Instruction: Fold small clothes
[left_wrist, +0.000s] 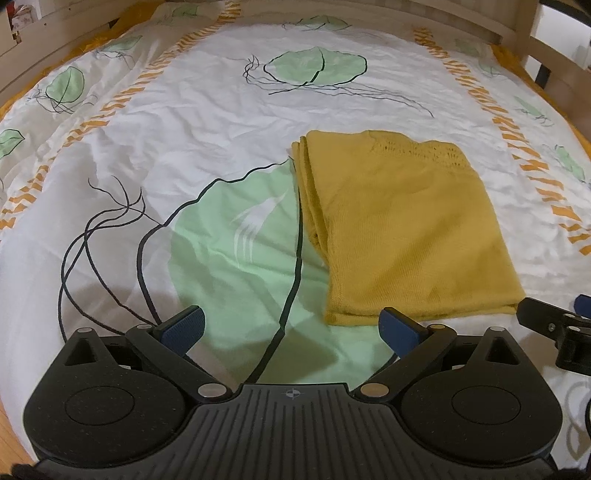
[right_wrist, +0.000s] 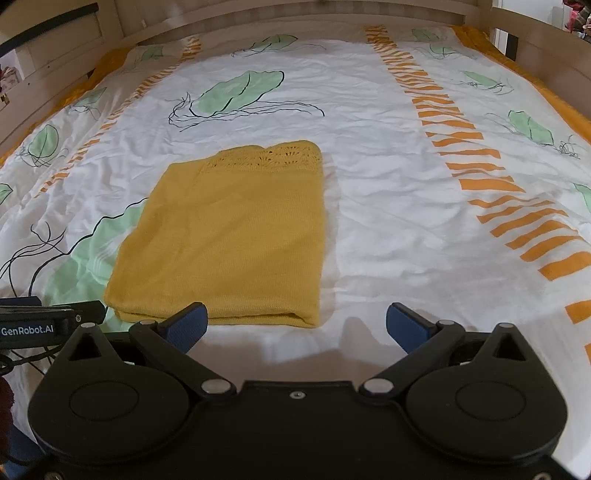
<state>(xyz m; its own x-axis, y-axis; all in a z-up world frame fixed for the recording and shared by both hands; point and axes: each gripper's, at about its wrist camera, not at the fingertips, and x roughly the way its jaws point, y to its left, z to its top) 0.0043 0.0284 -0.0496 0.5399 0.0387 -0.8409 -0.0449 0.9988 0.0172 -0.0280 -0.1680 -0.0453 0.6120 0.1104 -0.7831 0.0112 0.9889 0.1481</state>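
Observation:
A mustard-yellow knit garment (left_wrist: 402, 229) lies folded into a flat rectangle on the bed; it also shows in the right wrist view (right_wrist: 229, 232). Its lace trim is at the far end. My left gripper (left_wrist: 291, 328) is open and empty, just short of the garment's near left corner. My right gripper (right_wrist: 295, 325) is open and empty, just short of the garment's near right corner. The right gripper's tip (left_wrist: 554, 325) shows in the left wrist view. The left gripper's side (right_wrist: 48, 321) shows in the right wrist view.
The bed is covered by a white quilt (left_wrist: 207, 122) with green leaf prints and orange stripes (right_wrist: 491, 177). A wooden headboard (right_wrist: 295, 18) runs along the far end, with wooden rails at the sides.

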